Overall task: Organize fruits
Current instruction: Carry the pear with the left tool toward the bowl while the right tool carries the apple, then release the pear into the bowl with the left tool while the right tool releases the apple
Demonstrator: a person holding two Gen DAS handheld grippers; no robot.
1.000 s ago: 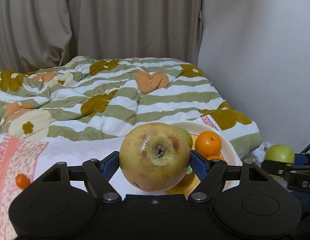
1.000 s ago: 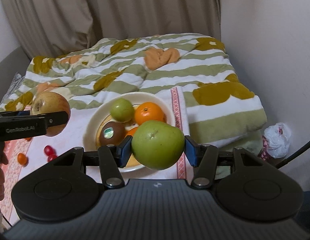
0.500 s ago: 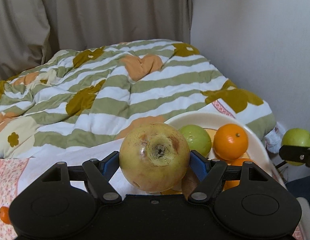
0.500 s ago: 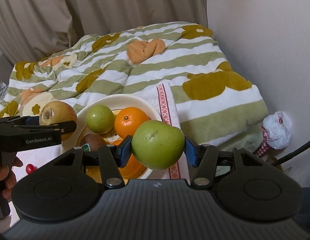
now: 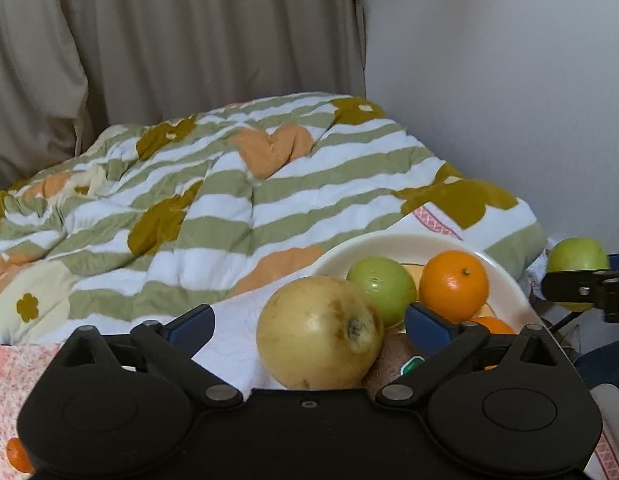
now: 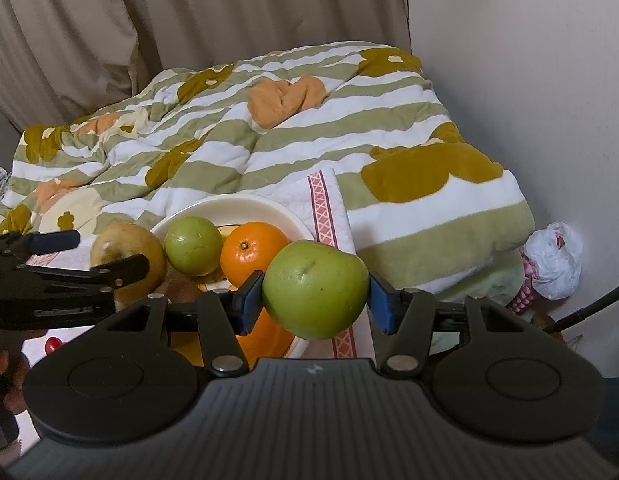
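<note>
Left gripper (image 5: 309,326) released, blue pads spread wide, gap showing on both sides of the yellowish apple (image 5: 319,332) between them; apple tilted with its stem pit turned to the right, sitting at the near left edge of the cream plate (image 5: 389,242), lower centre of the left wrist frame

In the plate behind it: small green fruit (image 5: 383,292) touching the apple's upper right, orange (image 5: 455,286) just to the right of that, a second orange (image 5: 495,326) partly hidden behind the right pad, and a brown kiwi (image 5: 393,364) with a green sticker tucked under the apple

Right gripper (image 6: 315,300) clenched on a green apple (image 6: 315,290), both blue pads pressed against its sides, held in the air at centre of the right wrist frame, over the plate's right rim and the patterned cloth (image 6: 323,204) beneath it; same apple visible at the right edge of the left wrist frame

Plate resting on the white cloth spread over a bed with a green-striped quilt (image 6: 269,132) filling the middle of both frames

Beige curtain (image 5: 189,40) across the top, white wall (image 5: 509,80) at upper right

Small red fruit (image 6: 52,344) at lower left of the right wrist frame, small orange fruit (image 5: 17,456) at lower left of the left wrist frame, white plastic bag (image 6: 555,260) at the right beside the bed
</note>
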